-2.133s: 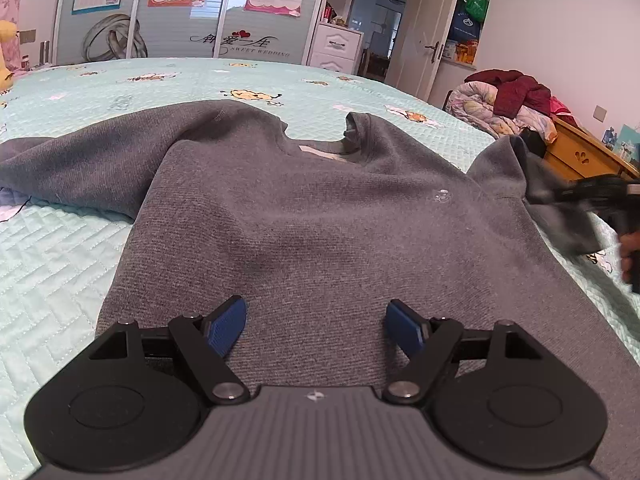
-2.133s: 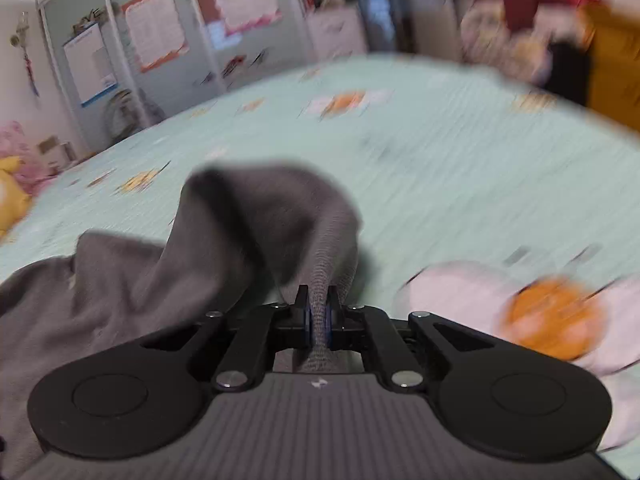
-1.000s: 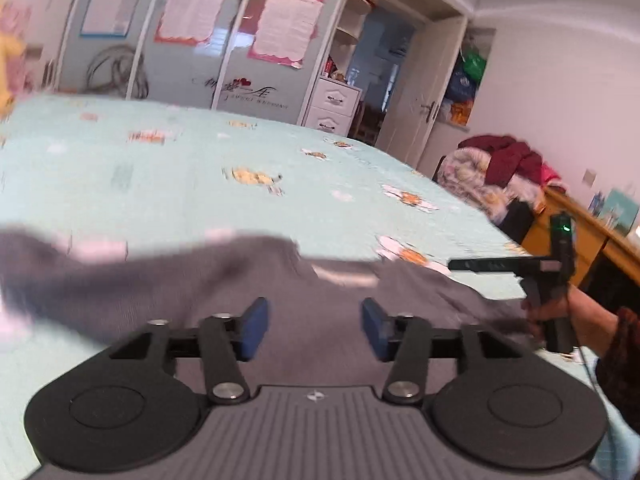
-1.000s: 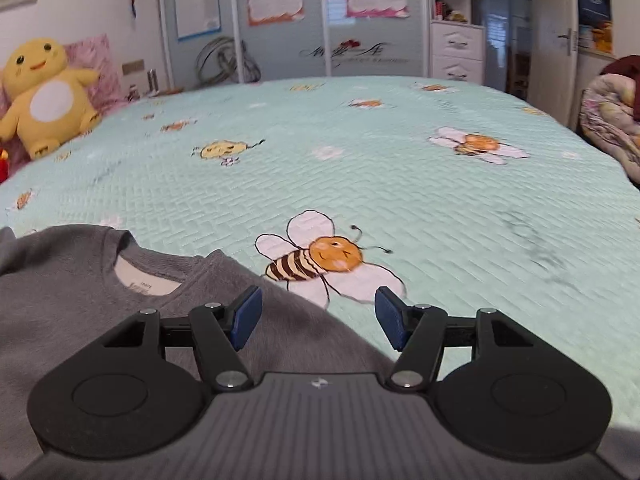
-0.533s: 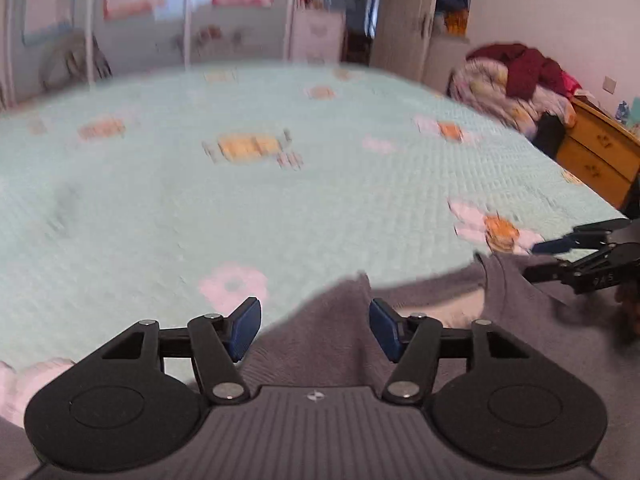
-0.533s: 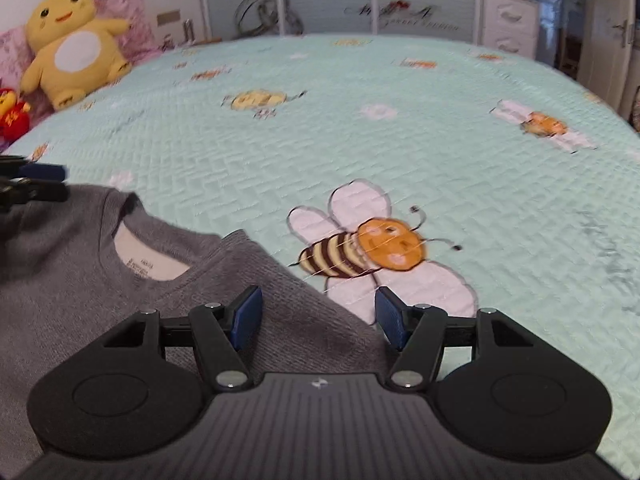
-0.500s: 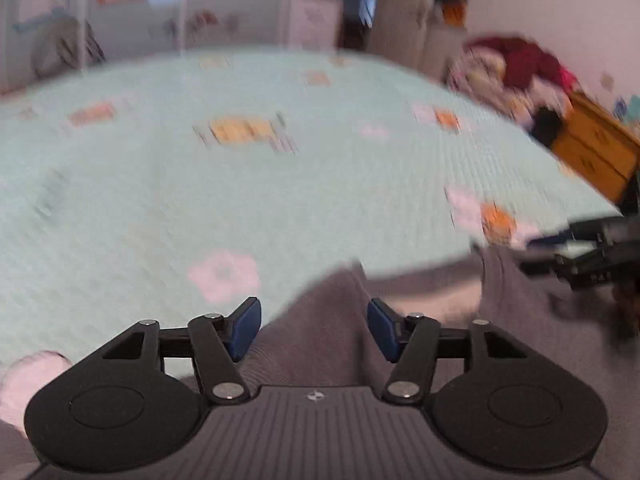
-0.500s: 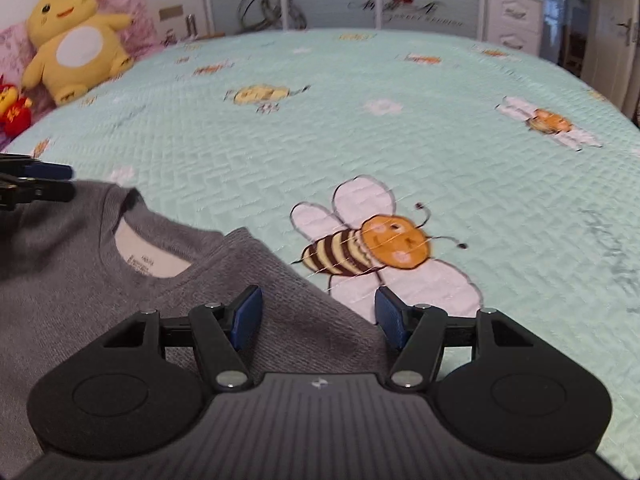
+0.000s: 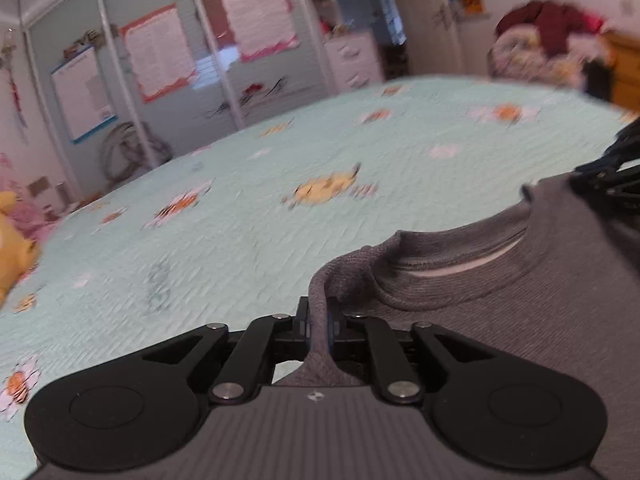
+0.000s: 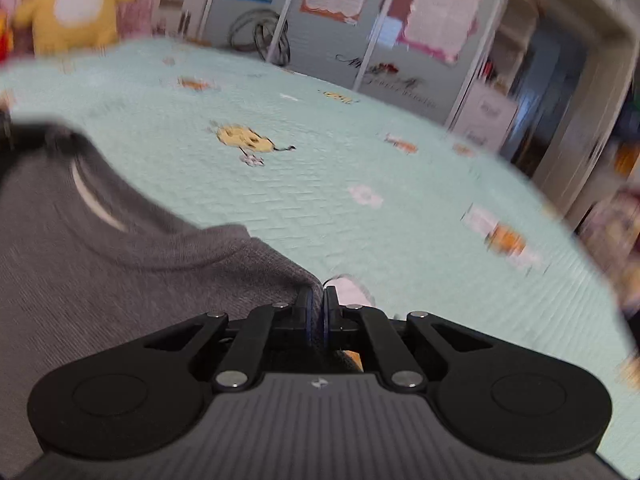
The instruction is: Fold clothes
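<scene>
We had the grey sweater [image 9: 520, 300] lying on the mint bedspread [image 9: 280, 220]. Our left gripper [image 9: 319, 326] had just closed, pinching its shoulder left of the collar [image 9: 460, 284]; our right gripper [image 10: 319, 320] clenched the opposite shoulder.

left gripper [image 9: 319, 322] jaws just closing, now pinching grey sweater [image 9: 520, 300] shoulder left of collar, right gripper [image 10: 318, 316] snapping closed on opposite shoulder edge, both views rolling
</scene>
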Demonstrator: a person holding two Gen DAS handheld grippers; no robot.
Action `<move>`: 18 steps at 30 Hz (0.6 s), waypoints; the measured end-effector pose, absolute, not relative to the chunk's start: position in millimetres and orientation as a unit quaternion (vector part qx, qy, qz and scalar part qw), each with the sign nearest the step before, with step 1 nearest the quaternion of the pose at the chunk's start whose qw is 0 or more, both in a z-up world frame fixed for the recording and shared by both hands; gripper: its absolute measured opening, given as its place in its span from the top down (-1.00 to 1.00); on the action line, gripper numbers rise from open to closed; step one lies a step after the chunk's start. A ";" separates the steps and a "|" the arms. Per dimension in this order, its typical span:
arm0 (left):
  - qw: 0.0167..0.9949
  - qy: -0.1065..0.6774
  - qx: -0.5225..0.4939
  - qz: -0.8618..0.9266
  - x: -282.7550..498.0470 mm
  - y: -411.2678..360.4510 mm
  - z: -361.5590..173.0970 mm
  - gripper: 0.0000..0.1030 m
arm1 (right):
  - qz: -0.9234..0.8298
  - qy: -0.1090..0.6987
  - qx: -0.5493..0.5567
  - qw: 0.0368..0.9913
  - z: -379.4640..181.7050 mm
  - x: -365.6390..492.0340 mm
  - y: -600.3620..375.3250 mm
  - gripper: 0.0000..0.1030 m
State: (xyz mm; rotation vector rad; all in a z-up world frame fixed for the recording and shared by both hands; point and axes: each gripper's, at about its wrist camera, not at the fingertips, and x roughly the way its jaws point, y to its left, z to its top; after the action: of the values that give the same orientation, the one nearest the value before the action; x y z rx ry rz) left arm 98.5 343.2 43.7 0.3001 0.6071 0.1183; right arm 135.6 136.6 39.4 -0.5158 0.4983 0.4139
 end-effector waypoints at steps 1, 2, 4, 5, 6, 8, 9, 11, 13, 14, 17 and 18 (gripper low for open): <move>0.936 0.313 0.149 0.058 102.7 342.8 33.1 0.44 | 0.193 0.248 -0.263 0.912 29.6 140.0 143.3 0.88; 0.932 0.326 0.151 0.056 104.9 342.6 23.2 0.44 | 0.191 0.251 -0.260 0.913 24.7 141.2 142.5 0.85; 0.940 0.300 0.149 0.069 95.6 344.2 23.3 0.13 | 0.186 0.257 -0.253 0.914 14.8 143.5 140.9 0.80; 0.945 0.286 0.136 0.080 88.8 348.1 28.9 -0.12 | 0.184 0.260 -0.250 0.914 9.9 144.7 140.1 0.71; 0.952 0.267 0.118 0.091 80.5 352.6 36.9 -0.16 | 0.183 0.261 -0.240 0.917 8.5 145.0 136.6 0.67; 0.966 0.216 0.084 0.116 56.7 358.6 57.5 -0.18 | 0.177 0.236 -0.170 0.940 30.6 134.3 108.5 0.63; 0.970 0.198 0.071 0.127 45.6 359.2 66.9 -0.20 | 0.172 0.220 -0.128 0.952 43.1 126.3 90.8 0.58; 0.975 0.183 0.038 0.122 22.4 353.4 83.5 -0.28 | 0.162 0.203 -0.032 0.965 65.2 106.8 44.3 0.23; 0.976 0.204 -0.001 0.070 0.3 341.7 89.3 -0.29 | 0.160 0.220 0.068 0.960 72.4 88.9 -6.0 0.12; 0.973 0.225 -0.019 0.041 -9.9 333.2 87.0 -0.29 | 0.160 0.234 0.116 0.952 72.1 79.7 -29.3 0.12; 0.958 0.278 -0.058 -0.029 -38.1 302.4 63.8 -0.29 | 0.160 0.292 0.249 0.909 49.8 47.8 -86.8 0.12; 0.953 0.292 -0.066 -0.044 -45.9 292.4 52.5 -0.30 | 0.158 0.310 0.285 0.893 37.8 35.8 -99.3 0.12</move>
State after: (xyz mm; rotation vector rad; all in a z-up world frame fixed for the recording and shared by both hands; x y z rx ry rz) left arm -45.9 292.4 52.5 -0.1342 0.5941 -0.0904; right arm 35.8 -99.3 37.8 0.5913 0.6427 0.3278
